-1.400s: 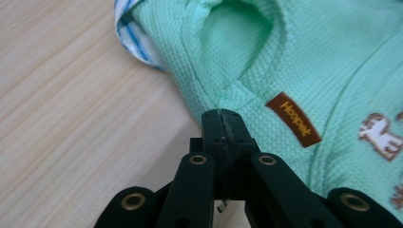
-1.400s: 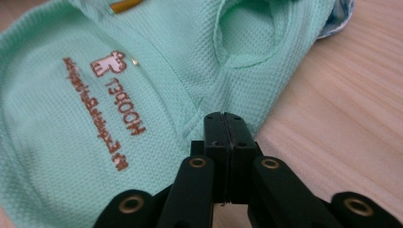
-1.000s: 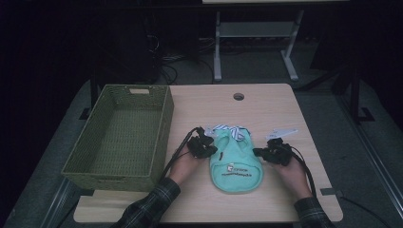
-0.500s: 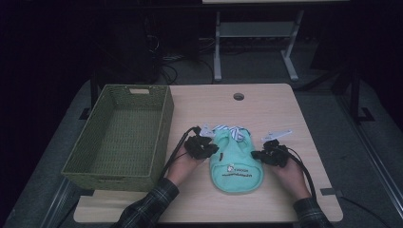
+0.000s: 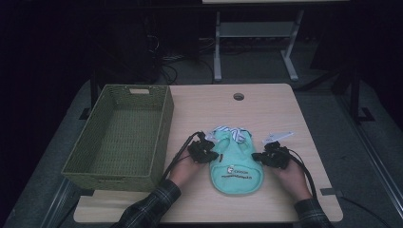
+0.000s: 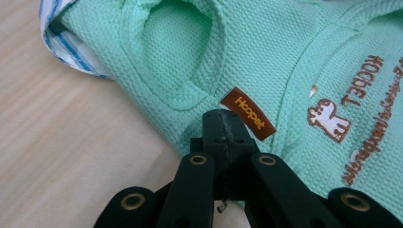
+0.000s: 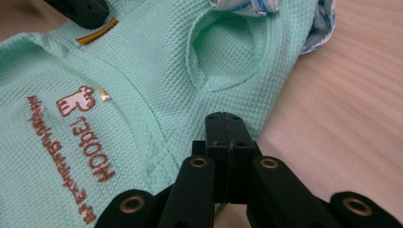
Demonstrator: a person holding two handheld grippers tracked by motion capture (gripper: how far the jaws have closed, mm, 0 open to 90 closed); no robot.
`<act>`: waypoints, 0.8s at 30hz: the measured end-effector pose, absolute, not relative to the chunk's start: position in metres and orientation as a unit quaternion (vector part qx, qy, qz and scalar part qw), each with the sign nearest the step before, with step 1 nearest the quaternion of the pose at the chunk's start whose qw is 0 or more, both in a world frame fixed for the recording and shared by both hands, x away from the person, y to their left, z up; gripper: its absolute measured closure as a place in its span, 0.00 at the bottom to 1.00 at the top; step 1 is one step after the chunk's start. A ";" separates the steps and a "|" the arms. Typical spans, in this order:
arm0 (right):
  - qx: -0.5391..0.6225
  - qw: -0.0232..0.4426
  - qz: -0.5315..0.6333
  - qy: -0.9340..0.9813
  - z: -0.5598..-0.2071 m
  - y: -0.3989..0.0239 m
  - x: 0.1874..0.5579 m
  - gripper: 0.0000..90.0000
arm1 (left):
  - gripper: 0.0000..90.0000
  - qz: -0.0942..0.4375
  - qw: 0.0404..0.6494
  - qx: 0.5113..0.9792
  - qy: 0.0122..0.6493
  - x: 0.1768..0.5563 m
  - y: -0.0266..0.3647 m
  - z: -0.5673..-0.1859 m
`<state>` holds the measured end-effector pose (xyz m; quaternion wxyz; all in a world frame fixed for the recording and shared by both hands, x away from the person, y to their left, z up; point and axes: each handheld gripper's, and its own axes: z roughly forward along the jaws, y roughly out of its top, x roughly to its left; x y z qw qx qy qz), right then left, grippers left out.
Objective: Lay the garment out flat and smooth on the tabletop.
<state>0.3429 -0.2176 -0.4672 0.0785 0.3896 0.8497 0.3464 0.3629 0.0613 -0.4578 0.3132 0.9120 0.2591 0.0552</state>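
A small mint-green pet shirt (image 5: 236,167) with a blue-striped collar lies flat on the wooden table (image 5: 209,109), near its front edge. My left gripper (image 5: 209,153) sits at the shirt's left side seam, jaws pressed together on the fabric edge beside a brown "Hoopet" label (image 6: 248,114). My right gripper (image 5: 262,157) holds the opposite side seam the same way. In the left gripper view the shut tips (image 6: 222,122) rest over the shirt (image 6: 285,57). In the right gripper view the shut tips (image 7: 224,124) pinch the shirt's hem (image 7: 119,71), below an armhole.
A green woven basket (image 5: 164,118) stands on the table's left side, close to my left hand. A white paper tag (image 5: 278,137) lies just behind my right gripper. A cable hole (image 5: 238,96) marks the table's far middle. Metal stand legs rise beyond the table.
Both grippers have slid a little nearer the person along the shirt's sides. The right one also moved inward onto the fabric edge.
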 end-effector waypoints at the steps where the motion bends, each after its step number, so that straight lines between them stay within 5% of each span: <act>1: 0.390 0.075 0.346 0.850 -0.467 -0.217 0.341 1.00 | 1.00 0.053 0.312 0.913 0.256 0.361 0.062 -0.458; 24: 0.349 0.061 0.355 0.865 -0.461 -0.209 0.296 0.98 | 0.98 0.038 0.306 0.921 0.237 0.328 0.076 -0.448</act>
